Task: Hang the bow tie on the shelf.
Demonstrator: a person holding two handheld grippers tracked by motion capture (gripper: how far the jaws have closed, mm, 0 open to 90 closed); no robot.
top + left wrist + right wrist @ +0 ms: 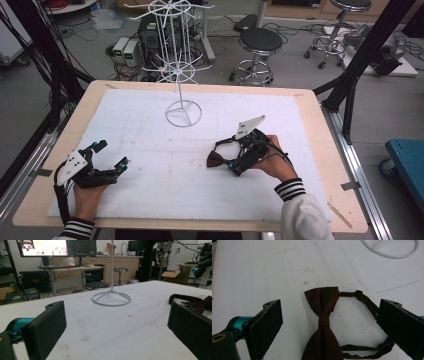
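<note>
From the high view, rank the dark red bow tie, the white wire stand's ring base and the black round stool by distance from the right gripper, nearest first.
1. Dark red bow tie: on the white mat, right at the right gripper.
2. White wire stand's ring base: farther up the mat, toward the left.
3. Black round stool: on the floor beyond the table.
</note>
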